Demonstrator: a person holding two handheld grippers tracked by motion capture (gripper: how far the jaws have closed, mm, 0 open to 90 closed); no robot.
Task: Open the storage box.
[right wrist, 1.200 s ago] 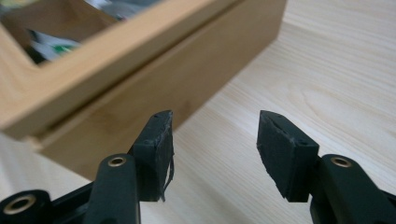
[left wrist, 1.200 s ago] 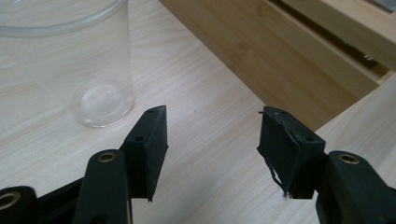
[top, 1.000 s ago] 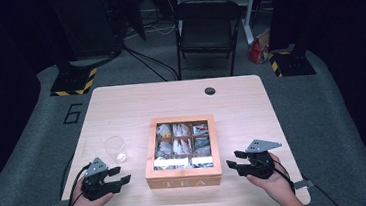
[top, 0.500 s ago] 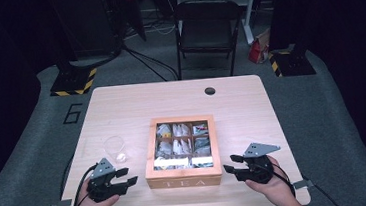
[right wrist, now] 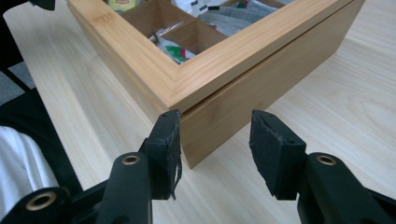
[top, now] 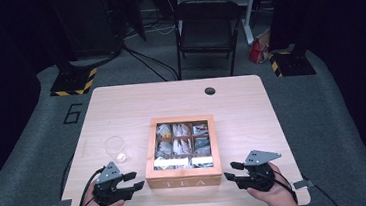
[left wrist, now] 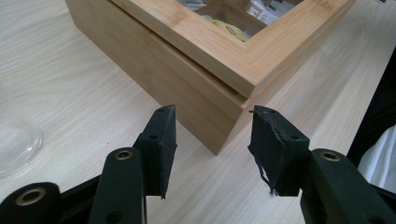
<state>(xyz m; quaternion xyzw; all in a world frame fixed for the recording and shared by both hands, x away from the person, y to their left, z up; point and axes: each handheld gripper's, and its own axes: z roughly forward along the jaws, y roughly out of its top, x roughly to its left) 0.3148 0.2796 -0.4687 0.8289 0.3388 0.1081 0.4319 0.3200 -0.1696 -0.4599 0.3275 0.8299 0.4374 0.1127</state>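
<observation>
A wooden tea box [top: 184, 183] with a windowed lid sits at the table's near middle, and tea bags fill its compartments. My left gripper [top: 136, 180] lies just left of the box's front left corner [left wrist: 187, 79]. It is open, and its jaws have just been closing with nothing pressed between them. My right gripper [top: 230, 171] lies just right of the front right corner [right wrist: 233, 93], also open after closing a little. In each gripper view the box corner points into the gap ahead of the pads [left wrist: 163, 140] [right wrist: 275, 149] without touching them.
An empty clear glass [top: 115, 148] stands left of the box, behind the left gripper, and its rim shows in the left gripper view [left wrist: 14, 140]. The table [top: 121, 108] has a cable hole [top: 210, 90] at the back. A black chair [top: 207, 30] stands beyond it.
Both grippers have slid inward toward the box's front corners. Their jaws stand a little narrower than before.
</observation>
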